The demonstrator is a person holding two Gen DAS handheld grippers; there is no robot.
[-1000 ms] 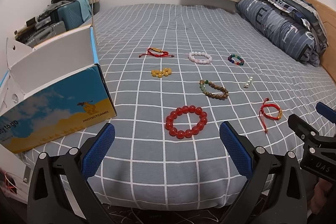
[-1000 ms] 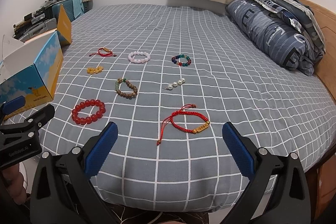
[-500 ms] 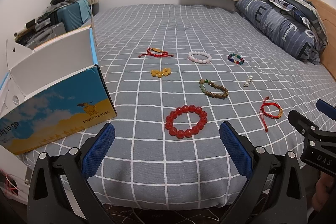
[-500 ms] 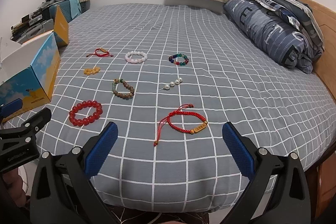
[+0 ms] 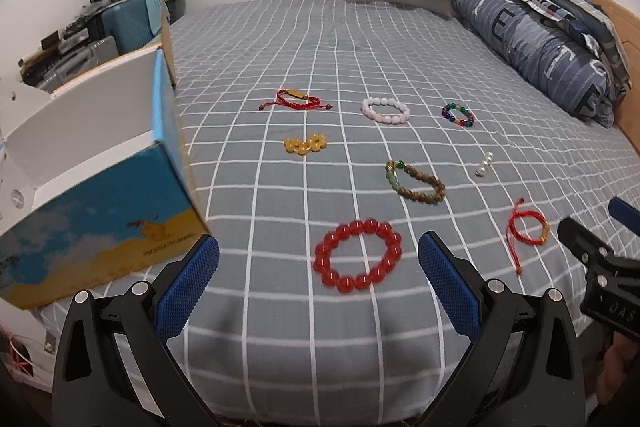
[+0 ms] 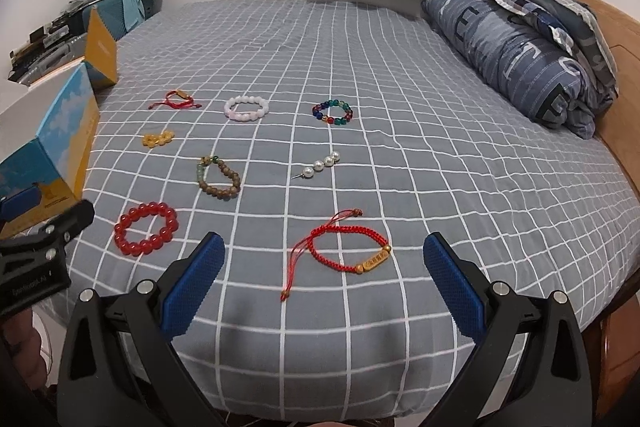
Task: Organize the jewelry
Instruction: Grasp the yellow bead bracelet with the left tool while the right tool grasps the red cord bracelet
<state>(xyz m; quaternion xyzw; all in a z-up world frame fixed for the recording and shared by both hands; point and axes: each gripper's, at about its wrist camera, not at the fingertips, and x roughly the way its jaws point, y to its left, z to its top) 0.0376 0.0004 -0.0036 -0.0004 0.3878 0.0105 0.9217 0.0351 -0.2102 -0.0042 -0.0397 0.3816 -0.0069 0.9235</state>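
Left wrist view, left claw (image 5: 318, 269): released, jaws spread wide and holding nothing, low at the bottom of the frame just short of the bed's near edge, seemingly so a bracelet can pass between the pads.
Left wrist view, red bead bracelet (image 5: 357, 255): lies flat on the bed (image 5: 360, 39) at lower centre, framed between the two blue pads; I judge it the likeliest first pick for this claw.
Left wrist view, box (image 5: 92, 187): open cardboard box at the left of the frame, standing on the bed's edge with its flap up, probably the place the jewelry goes.
Left wrist view, other pieces: yellow bead cluster (image 5: 305, 143), brown bead bracelet (image 5: 416, 181) and white bead bracelet (image 5: 385, 109) are spaced well apart in rows, so each can be taken singly.
Right wrist view, right claw (image 6: 324, 273): also released and empty, jaws wide at the bottom of the frame.
Right wrist view, red cord bracelet (image 6: 344, 251): lies at lower centre between the pads, its loose tails trailing toward the near edge.
Right wrist view, pearl pin (image 6: 320, 165): mid-frame; whether it is a pin or a short strand is hard to tell.
Right wrist view, multicolour bracelet (image 6: 333, 112): farther up, apart from the rest.
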